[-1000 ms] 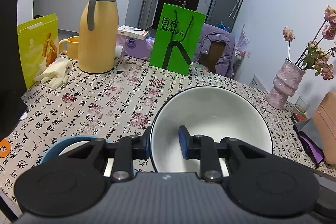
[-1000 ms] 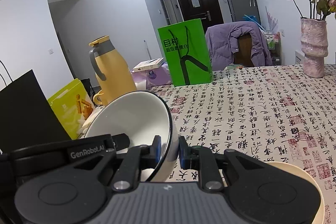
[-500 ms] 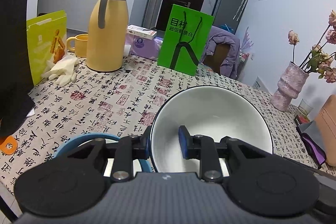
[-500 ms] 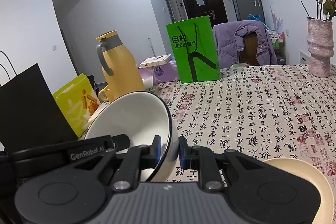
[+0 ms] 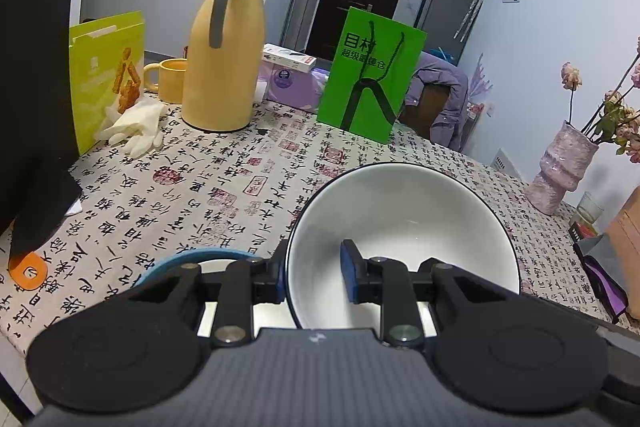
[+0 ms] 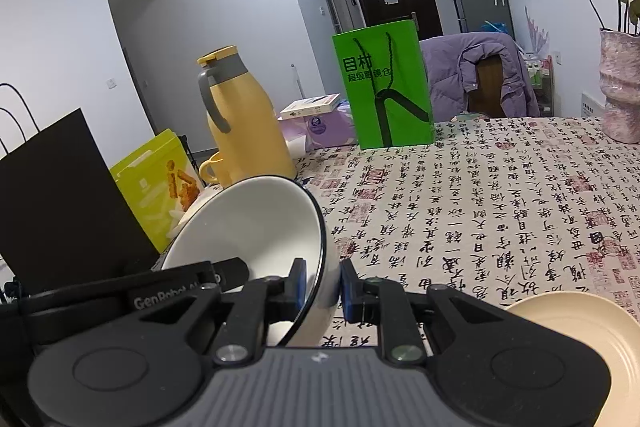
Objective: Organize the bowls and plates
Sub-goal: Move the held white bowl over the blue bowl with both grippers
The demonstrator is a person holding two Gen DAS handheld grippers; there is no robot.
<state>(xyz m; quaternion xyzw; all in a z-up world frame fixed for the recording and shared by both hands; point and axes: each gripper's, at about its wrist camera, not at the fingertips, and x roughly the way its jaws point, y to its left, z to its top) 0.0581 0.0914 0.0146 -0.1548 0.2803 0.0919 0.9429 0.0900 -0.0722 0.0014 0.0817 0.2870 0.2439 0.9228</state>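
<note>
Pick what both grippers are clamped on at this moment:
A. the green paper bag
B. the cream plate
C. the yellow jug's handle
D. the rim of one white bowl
D: the left gripper and the right gripper each pinch the rim of the white bowl, one pad inside and one outside.

Black hand-held gripper [image 5: 314, 277]: blue finger pads [image 5: 349, 269], 2 silver screws, ribbed grey housing, round black discs.

The blue-rimmed plate [image 5: 188, 259] at lower left is mostly hidden behind the left gripper's body. The cream round plate [image 6: 576, 311] is cut off at the lower right edge, and the pink textured vase [image 6: 620, 87] at the right edge.
</note>
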